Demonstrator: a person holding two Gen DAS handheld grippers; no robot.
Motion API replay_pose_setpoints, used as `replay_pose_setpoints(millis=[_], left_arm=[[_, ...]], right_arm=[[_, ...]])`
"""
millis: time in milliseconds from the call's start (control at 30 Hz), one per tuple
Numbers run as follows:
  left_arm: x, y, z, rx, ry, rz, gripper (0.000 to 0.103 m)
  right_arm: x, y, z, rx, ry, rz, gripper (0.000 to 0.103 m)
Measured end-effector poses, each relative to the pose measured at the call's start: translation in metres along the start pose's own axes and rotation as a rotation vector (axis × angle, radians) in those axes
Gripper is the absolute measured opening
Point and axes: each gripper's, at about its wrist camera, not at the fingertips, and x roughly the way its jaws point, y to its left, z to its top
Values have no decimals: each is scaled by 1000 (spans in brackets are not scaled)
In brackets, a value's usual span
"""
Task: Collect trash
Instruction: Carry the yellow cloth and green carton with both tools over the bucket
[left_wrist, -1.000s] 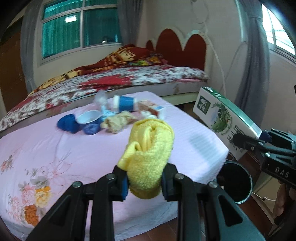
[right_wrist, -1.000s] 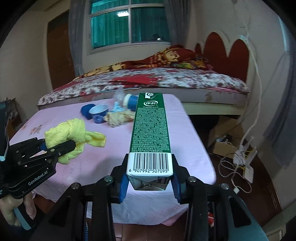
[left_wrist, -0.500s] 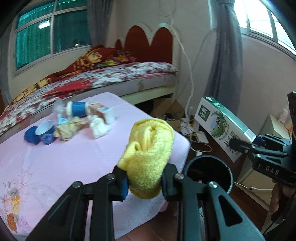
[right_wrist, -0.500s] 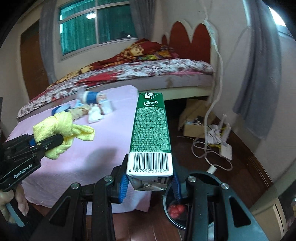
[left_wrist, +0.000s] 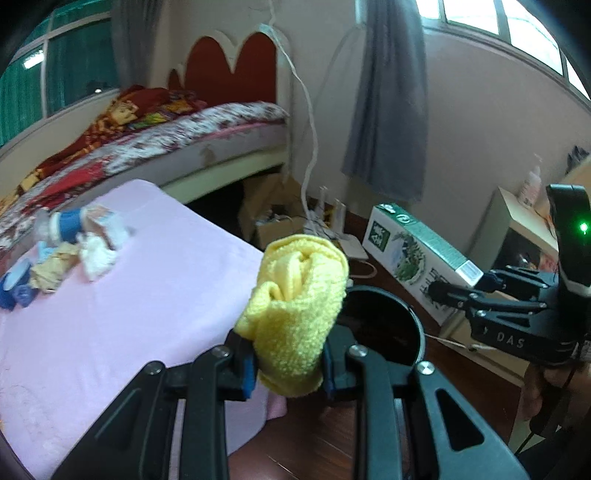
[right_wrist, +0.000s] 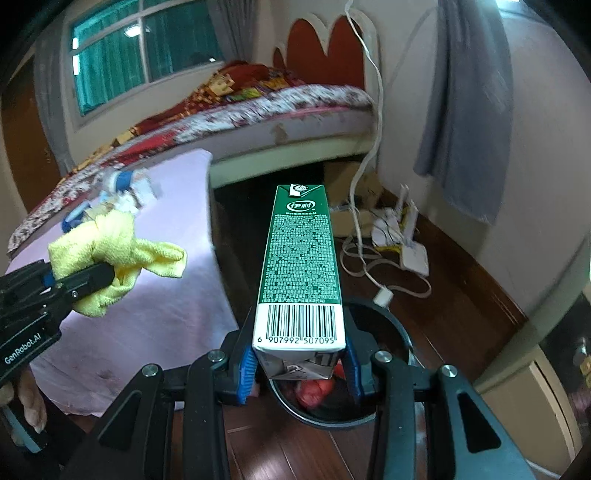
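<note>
1. Left gripper (left_wrist: 290, 363) — jaws clamped on a rolled yellow cloth (left_wrist: 295, 314), which projects forward beyond the pads
2. Right gripper (right_wrist: 299, 363) — jaws clamped on the base of a green milk carton (right_wrist: 301, 266), barcode face up, its top pointing away from the camera
3. Black round bin (right_wrist: 388, 413) stands on the wooden floor (right_wrist: 443, 325) just off the corner of the pink-covered table (left_wrist: 110, 325); something red lies inside
4. Both held items hover near the bin's rim, above the floor
5. Remaining litter (left_wrist: 74, 243) — cups, tissues, wrappers — sits clustered near the table's far edge
</note>
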Motion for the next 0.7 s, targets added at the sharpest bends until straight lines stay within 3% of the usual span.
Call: replay_pose_setpoints(millis=[267, 700], left_arm=[[46, -29, -10, 41, 98, -71, 28], [135, -43, -40, 44, 268, -150, 28]], right_arm=[[26, -32, -28, 18, 84, -31, 42], [108, -63, -67, -26, 258, -31, 42]])
